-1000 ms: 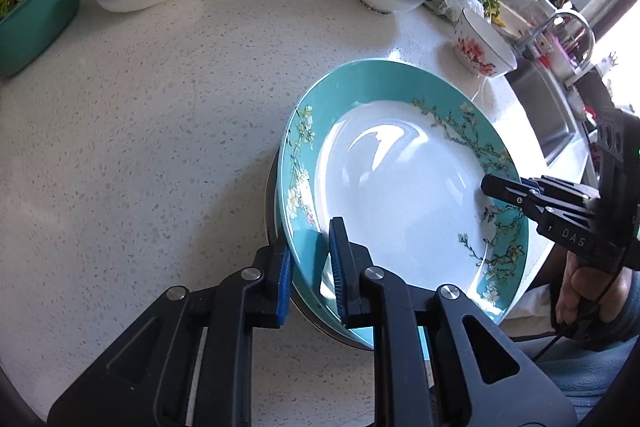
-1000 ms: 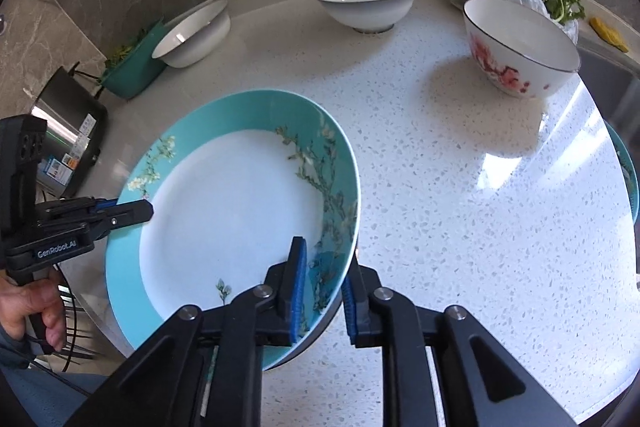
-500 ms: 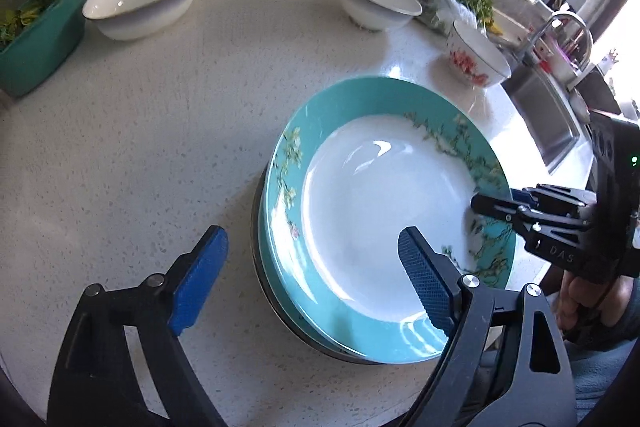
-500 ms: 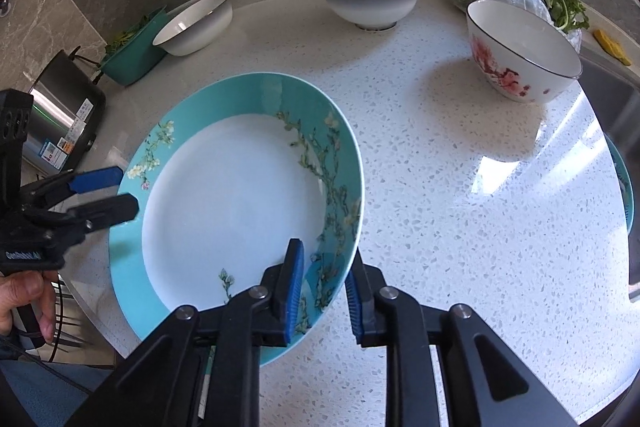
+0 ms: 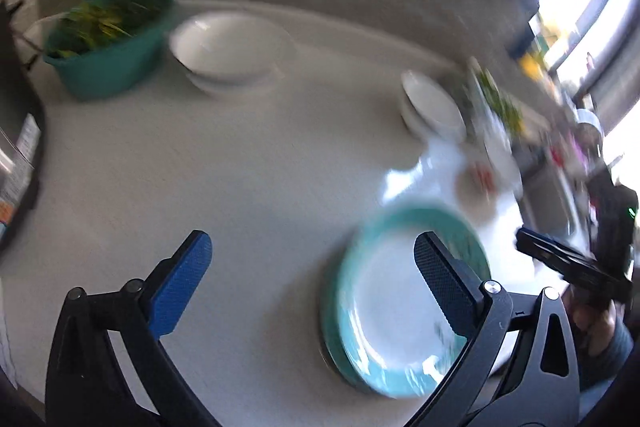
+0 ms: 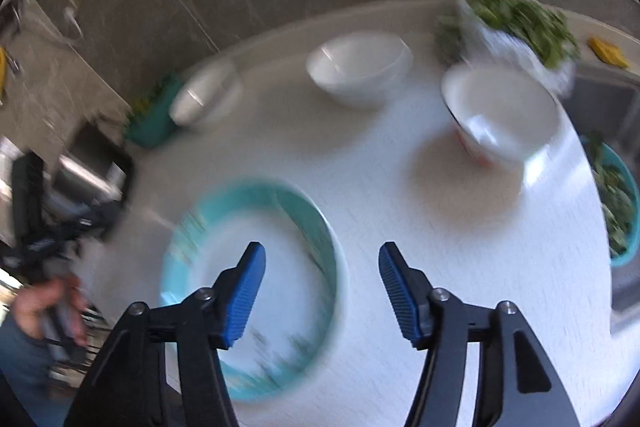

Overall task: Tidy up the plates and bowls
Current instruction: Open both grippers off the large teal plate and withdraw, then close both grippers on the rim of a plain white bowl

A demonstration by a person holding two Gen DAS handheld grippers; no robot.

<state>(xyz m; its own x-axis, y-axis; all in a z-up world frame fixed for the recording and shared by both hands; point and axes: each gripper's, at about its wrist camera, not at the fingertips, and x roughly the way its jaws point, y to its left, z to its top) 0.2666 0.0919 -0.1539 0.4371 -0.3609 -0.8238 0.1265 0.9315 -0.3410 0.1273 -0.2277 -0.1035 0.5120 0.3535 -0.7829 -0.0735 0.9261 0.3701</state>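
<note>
we have just let go of the teal plate [image 5: 384, 311]: a second ago both grippers pinched its rim, and now it lies flat on the stack at the near edge of the counter [image 5: 248, 187], free of us. the left gripper [image 5: 310, 267] stands wide apart, its jaws opening with nothing between them, one finger over the bare counter and the other over the plate. the right gripper [image 6: 322, 281] is opening too, its pads clear of the rim, with the plate below its left finger. both views are blurred, so we cannot read how many plates sit underneath. that likely settles the plates, and the bowls look like what is left: two white bowls [image 6: 360, 65] near the back wall and a flowered bowl [image 6: 502, 117] on the right, all well apart from each other. we judge the next reach goes to one of those.
</note>
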